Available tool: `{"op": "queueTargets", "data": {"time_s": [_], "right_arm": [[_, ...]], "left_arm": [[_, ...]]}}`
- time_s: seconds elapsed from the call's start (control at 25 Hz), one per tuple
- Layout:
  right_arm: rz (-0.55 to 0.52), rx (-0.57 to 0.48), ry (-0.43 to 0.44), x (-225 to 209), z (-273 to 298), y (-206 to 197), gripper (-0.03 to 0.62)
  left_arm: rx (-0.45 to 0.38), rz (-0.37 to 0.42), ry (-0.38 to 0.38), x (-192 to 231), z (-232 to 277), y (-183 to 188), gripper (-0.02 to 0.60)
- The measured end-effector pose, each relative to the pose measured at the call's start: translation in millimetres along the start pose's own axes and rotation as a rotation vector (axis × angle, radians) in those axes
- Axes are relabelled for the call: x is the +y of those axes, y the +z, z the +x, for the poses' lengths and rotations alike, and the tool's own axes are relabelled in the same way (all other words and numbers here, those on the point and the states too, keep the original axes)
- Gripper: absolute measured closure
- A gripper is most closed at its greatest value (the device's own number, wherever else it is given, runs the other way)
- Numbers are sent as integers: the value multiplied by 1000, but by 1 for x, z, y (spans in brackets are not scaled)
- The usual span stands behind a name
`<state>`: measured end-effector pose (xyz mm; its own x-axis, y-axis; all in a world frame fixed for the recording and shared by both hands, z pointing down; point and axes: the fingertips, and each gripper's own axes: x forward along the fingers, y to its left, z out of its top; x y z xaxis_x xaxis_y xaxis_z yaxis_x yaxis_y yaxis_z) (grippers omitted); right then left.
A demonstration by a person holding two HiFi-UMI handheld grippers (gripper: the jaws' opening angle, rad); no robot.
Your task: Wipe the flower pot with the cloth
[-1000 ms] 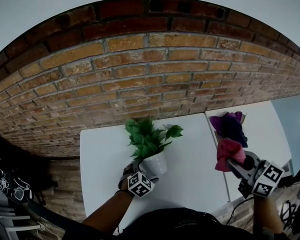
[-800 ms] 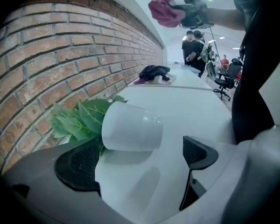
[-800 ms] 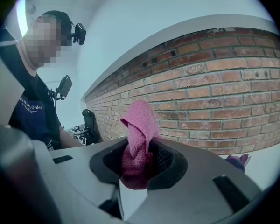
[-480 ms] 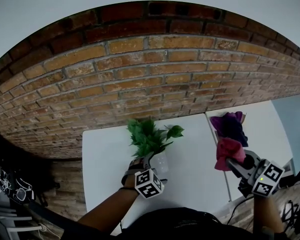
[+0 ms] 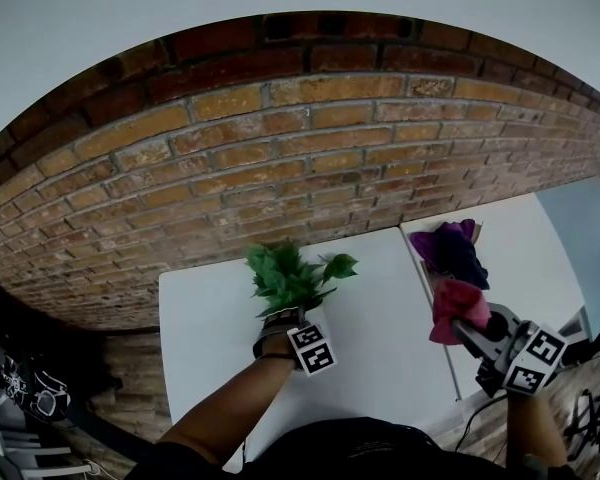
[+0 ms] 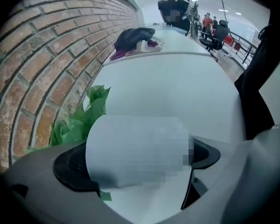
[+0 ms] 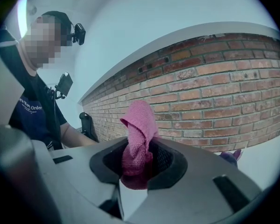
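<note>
The white flower pot point(image 6: 135, 143) with its green plant point(image 5: 290, 276) stands on the white table point(image 5: 380, 348) near the brick wall. My left gripper point(image 5: 288, 320) reaches down over it and hides the pot in the head view. In the left gripper view the pot fills the gap between the wide jaws of the left gripper point(image 6: 137, 162), leaves toward the left one. The jaws have just opened wider and do not clamp it. To the right, my right gripper point(image 5: 470, 330) is held in the air, shut on a bunched pink cloth point(image 7: 139, 134).
A heap of purple and dark cloths point(image 5: 452, 250) lies at the back of a second white table point(image 5: 525, 258) on the right. The brick wall point(image 5: 280, 148) runs right behind both tables. Several people point(image 6: 175, 6) stand far off in the room.
My left gripper has moved from the pot's near left side to right over it and rolled, so the pot no longer shows in the head view. The right gripper and cloth have stayed put.
</note>
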<state>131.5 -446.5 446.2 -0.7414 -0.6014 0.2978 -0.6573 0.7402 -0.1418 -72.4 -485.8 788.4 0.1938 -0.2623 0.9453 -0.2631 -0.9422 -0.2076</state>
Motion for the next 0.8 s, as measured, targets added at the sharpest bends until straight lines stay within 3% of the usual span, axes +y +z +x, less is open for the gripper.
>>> {"op": "queueTargets", "data": {"time_s": [0.36,0.56,0.8], "right_arm": [[9,-12,-6,-1,-7,-3,511],[12,-22,-18,-2,-14,-3,511],[16,-35,-33,-1,-25,-5,511]], "left_arm": [[49,1,-123,-5,10,11,-11],[83,-7,-131,-5,15,13,-14],[3,-24,-144,-5,11,20,-12]]}}
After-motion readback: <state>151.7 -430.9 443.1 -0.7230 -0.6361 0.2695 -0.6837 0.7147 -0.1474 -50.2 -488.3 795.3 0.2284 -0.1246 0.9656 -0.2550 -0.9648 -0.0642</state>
